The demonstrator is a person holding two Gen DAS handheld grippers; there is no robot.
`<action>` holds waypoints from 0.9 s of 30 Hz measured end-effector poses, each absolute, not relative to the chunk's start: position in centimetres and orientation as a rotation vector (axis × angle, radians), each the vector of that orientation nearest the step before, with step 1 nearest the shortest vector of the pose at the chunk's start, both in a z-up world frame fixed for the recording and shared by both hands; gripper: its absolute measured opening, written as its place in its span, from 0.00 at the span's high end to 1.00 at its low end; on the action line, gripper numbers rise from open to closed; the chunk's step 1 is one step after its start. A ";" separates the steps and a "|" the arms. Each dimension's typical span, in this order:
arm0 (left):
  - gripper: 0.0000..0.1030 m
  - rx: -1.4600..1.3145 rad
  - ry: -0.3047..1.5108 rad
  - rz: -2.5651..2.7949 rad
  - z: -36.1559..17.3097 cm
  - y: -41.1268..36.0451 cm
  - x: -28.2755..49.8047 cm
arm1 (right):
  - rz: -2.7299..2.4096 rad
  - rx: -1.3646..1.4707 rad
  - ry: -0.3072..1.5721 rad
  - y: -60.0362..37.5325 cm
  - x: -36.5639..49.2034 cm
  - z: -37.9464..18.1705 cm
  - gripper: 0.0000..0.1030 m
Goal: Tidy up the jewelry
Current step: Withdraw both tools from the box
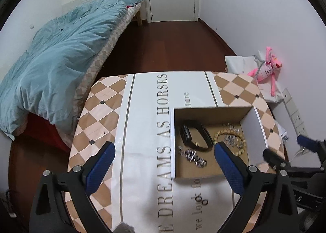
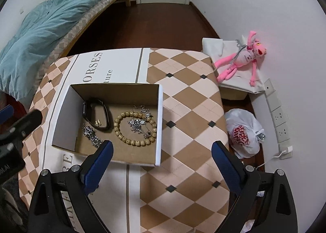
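An open cardboard box (image 1: 254, 129) (image 2: 159, 123) stands on the table. Inside lie a black smartwatch (image 1: 193, 135) (image 2: 95, 116), a wooden bead bracelet (image 1: 241, 149) (image 2: 134, 141), a silver charm chain (image 1: 231, 140) (image 2: 138, 124) within the beads, and a silver link chain (image 1: 193, 157) (image 2: 91, 134). My left gripper (image 1: 163, 151) is open and empty, above the table just left of the box. My right gripper (image 2: 162, 149) is open and empty, at the box's near right corner. It also shows in the left wrist view (image 1: 285, 147).
The table (image 2: 189, 110) has a checkered cloth with a white lettered runner (image 1: 146, 131). A bed with a blue duvet (image 1: 57, 70) stands to the left. A pink plush toy (image 2: 240, 59), a white plastic bag (image 2: 243, 131) and wall sockets (image 2: 279, 118) are to the right.
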State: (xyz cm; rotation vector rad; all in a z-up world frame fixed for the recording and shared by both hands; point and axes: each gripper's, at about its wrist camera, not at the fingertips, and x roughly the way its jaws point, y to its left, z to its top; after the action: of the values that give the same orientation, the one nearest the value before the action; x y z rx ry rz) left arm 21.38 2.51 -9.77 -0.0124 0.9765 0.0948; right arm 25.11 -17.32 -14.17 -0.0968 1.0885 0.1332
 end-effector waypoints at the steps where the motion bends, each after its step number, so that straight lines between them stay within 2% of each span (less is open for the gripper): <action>1: 0.03 -0.016 0.973 0.092 -9.6 2.4 21.0 | 0.127 -0.095 1.075 -17.5 24.7 -13.8 0.05; 18: 0.03 -0.071 0.820 0.090 -2.6 1.4 14.9 | 0.078 -0.056 0.861 -19.2 17.9 -4.7 0.05; 27: 0.03 -0.069 0.795 0.103 -1.4 1.5 13.7 | 0.082 -0.009 0.841 -20.0 16.7 -3.4 0.05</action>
State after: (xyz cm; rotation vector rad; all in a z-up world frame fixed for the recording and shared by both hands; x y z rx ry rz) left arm 13.66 1.49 -1.43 -0.0691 0.7953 0.1034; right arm 16.73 -20.01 -3.39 -0.0087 0.8408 0.0819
